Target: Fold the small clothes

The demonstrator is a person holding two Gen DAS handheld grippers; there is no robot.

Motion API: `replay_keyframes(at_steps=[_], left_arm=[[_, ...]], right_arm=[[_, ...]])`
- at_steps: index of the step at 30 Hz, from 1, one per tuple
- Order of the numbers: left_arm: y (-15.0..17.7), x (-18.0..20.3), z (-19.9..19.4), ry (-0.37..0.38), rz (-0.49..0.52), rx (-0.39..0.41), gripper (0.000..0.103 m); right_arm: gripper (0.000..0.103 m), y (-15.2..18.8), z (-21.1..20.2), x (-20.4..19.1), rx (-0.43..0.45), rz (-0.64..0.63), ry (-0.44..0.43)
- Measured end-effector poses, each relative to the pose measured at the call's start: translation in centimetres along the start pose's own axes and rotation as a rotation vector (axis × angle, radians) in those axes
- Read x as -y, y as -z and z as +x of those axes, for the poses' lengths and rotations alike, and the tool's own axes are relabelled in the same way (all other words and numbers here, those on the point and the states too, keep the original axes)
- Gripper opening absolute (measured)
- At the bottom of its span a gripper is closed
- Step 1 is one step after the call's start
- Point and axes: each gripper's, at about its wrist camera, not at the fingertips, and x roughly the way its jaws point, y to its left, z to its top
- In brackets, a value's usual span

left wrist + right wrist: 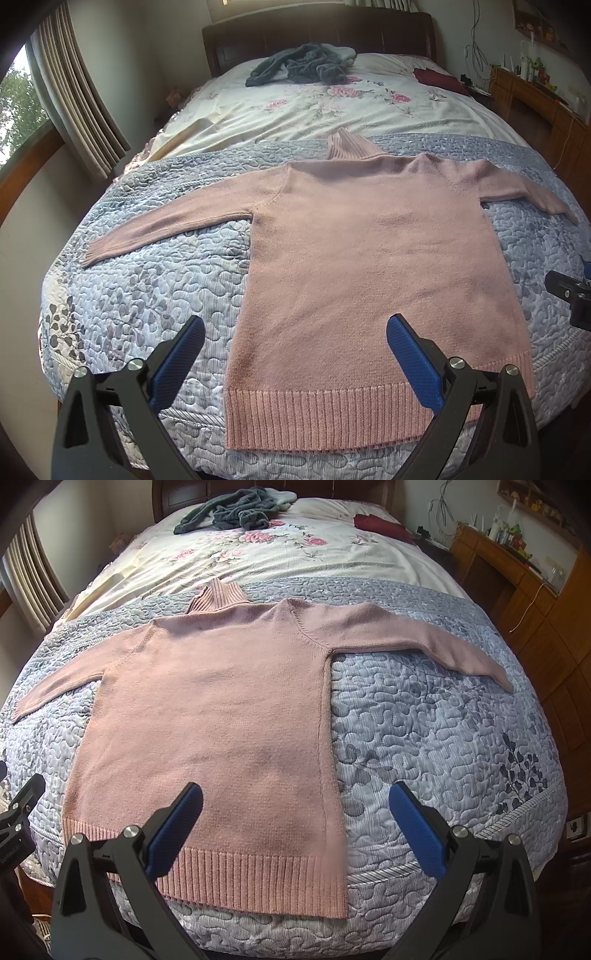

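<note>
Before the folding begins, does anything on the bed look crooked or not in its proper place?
The pink sweater lies flat with both sleeves spread, but its ribbed collar leans to one side. At the head of the bed, a dark gray garment lies crumpled in a heap. Nothing looks damaged or spilled.

home bedroom: bed (332, 107), curtains (74, 92)

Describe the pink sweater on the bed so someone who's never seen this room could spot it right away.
Start at the big bed with the dark wooden headboard; its near half is covered by a grey-blue quilt. The pink sweater lies flat on that quilt, sleeves spread, ribbed hem nearest. Unlike the crumpled dark grey garment and the maroon cloth near the headboard, it is laid out smooth.
</note>
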Motion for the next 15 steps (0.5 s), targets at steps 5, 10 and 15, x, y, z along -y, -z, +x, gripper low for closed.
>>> replay_keyframes(at_steps=[5,10,15], left_arm=[[0.07,0.01,0.1,-0.001,0.0,-0.002,0.099],[0.0,0.05,0.08,-0.002,0.001,-0.001,0.099],[0.19,-0.05,0.28,0.006,0.0,0.008,0.099]], right_arm=[[0.1,-0.01,0.02,-0.02,0.001,0.0,0.0],[0.1,-0.04,0.1,-0.08,0.0,0.001,0.001],[0.1,-0.09,0.13,-0.12,0.004,0.001,0.0]])
